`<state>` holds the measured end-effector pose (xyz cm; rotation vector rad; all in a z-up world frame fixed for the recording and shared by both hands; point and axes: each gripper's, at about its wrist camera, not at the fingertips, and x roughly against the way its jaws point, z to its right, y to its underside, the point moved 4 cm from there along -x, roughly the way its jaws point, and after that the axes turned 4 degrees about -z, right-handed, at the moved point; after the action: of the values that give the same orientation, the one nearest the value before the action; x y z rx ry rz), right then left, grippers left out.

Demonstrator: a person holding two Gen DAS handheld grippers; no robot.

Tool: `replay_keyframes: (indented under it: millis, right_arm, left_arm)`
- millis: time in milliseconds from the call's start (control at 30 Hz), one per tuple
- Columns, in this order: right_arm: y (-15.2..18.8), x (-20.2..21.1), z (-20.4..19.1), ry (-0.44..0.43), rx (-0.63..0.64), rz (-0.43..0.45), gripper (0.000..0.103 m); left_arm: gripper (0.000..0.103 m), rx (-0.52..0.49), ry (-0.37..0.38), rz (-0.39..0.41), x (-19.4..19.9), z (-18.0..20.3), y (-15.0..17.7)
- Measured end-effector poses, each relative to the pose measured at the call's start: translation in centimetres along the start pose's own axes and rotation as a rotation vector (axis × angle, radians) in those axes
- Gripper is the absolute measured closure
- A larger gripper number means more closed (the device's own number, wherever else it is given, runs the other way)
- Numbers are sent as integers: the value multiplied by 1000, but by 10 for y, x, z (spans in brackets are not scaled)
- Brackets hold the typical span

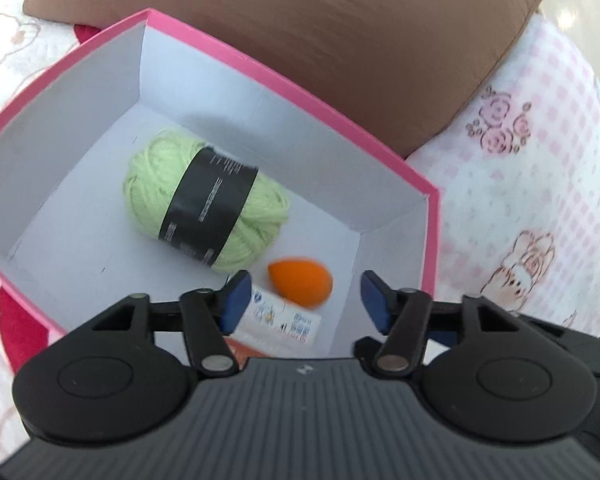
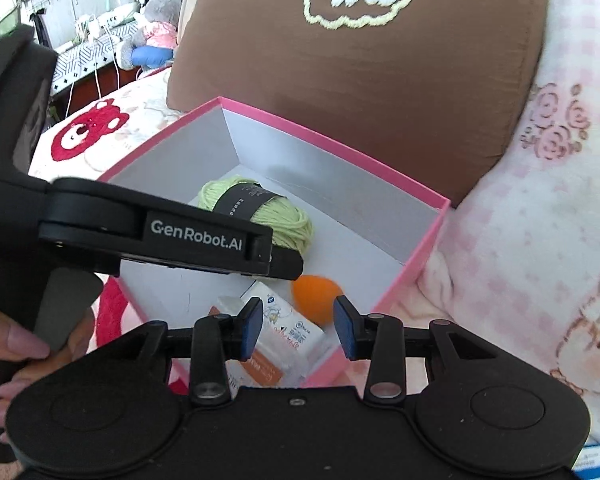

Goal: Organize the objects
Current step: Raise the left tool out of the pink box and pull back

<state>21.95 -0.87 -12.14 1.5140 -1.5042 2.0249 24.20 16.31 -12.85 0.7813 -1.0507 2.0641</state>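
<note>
box-filling is the step in hand: the pink box [image 1: 428, 216] sits open on the bed, against a brown cushion [image 1: 300, 40], and three things already lie on its white floor. the green yarn skein [image 1: 204, 200] with its black band rests near the middle, the orange egg-shaped makeup sponge [image 1: 300, 284] lies just beside it toward the near wall, and a small white printed packet [image 1: 284, 318] lies at the near edge with what looks like an orange carton under it, mostly hidden.

the left gripper [image 1: 300, 300] hovers over the near part of the box with its jaws released; the blue pads stand apart on either side of the packet and press on nothing, which reads as a drop just made. the right gripper [image 2: 296, 328] points down at the same corner, its jaws parted more narrowly and likewise empty, with packet and sponge showing in the gap below them.

in the right wrist view the left gripper [image 2: 276, 260] crosses in front of the box, and fingers [image 2: 20, 344] of the hand that holds it show at the left edge.

the next move, as i judge it, calls for both grippers to lift clear of the box walls without nudging the sponge, which would roll easily, then look for whatever is left on the pink bedding [image 1: 540, 184]. nothing loose shows there in these views, apart from a blue-edged printed thing at the lower right corner of the right wrist view, too cropped to name.
</note>
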Motion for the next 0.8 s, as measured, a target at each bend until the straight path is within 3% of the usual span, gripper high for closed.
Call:
replay_keyframes:
  millis: [267, 400, 600, 700, 800]
  right_arm:
    - [11, 27, -5, -8, -21, 12, 56]
    - [17, 48, -5, -49, -41, 19, 56]
    - [23, 77, -16, -58, -21, 31, 53]
    - [29, 96, -31, 21, 36, 32, 52]
    - [32, 116, -40, 13, 55, 53, 45]
  left_arm:
    - [35, 16, -36, -24, 26, 4, 13]
    - [32, -101, -129, -21, 51, 19, 26]
    - [22, -188, -150, 1, 94, 37, 39]
    - [15, -226, -150, 15, 119, 47, 45]
    - [12, -245, -153, 26, 141, 53, 51]
